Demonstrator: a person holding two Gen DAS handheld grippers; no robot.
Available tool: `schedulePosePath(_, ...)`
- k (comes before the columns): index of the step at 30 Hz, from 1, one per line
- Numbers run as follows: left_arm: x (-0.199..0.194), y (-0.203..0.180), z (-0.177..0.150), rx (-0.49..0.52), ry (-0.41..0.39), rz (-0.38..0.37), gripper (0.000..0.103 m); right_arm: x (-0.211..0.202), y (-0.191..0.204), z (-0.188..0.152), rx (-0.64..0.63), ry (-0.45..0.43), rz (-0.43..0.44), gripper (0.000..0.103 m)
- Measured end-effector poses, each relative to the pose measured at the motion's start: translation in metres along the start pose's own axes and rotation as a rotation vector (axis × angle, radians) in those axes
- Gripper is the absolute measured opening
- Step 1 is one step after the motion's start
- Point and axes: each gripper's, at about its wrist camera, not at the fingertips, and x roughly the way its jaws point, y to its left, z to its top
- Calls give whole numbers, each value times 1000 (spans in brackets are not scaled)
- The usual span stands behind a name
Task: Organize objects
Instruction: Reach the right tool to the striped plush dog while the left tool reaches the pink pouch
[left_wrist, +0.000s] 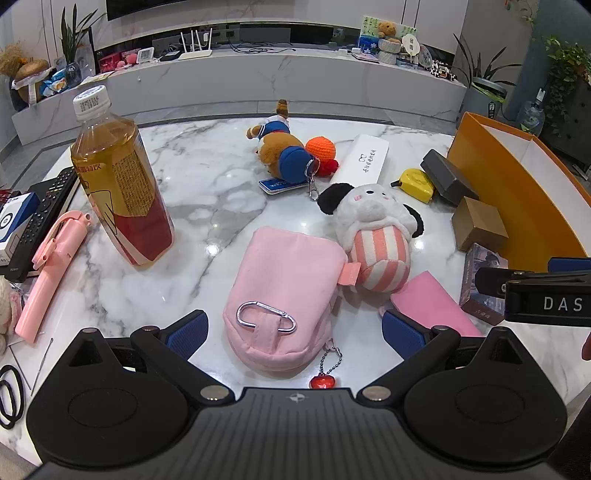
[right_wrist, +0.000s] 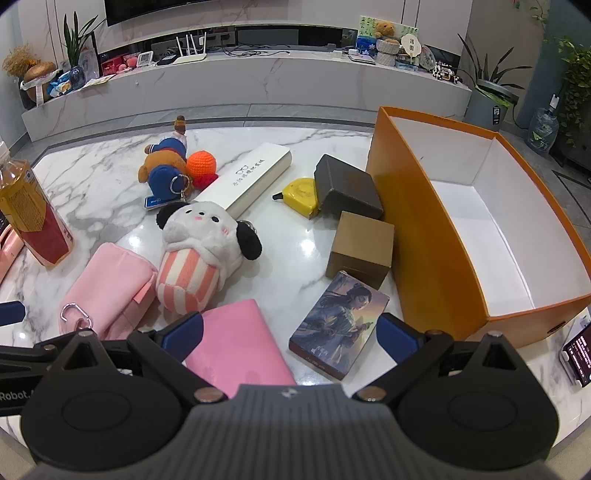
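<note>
My left gripper (left_wrist: 295, 332) is open and empty, its jaws on either side of the near end of a pink pouch (left_wrist: 284, 295) with a carabiner. A white plush with a striped body (left_wrist: 373, 236) lies next to the pouch. My right gripper (right_wrist: 291, 336) is open and empty above a pink notebook (right_wrist: 236, 343) and an illustrated card box (right_wrist: 340, 325). The open orange box (right_wrist: 443, 236) stands at the right with nothing visible inside. The pouch (right_wrist: 107, 291) and plush (right_wrist: 199, 254) also show in the right wrist view.
A tea bottle (left_wrist: 122, 184) stands left, with a pink selfie stick (left_wrist: 51, 273) and remotes (left_wrist: 44, 218) beyond. A brown bear plush (left_wrist: 284, 147), orange knit ball (left_wrist: 320, 147), white case (left_wrist: 364, 158), yellow tape measure (left_wrist: 417, 184), dark box (left_wrist: 448, 177) and cardboard box (left_wrist: 480, 227) lie farther back. A phone (right_wrist: 580, 354) leans at the right.
</note>
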Motion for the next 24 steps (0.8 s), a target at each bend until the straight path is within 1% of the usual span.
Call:
schedulePosePath(11, 6, 3, 0, 17, -8, 20, 103, 1, 2, 0, -4, 9, 4, 100)
schedulePosePath(17, 14, 3, 6, 33, -9, 28, 103, 3, 3, 1, -8, 17, 4, 100)
schedulePosePath(24, 28, -1, 15, 101, 2, 41, 103, 9, 9, 13, -14, 34, 45, 100)
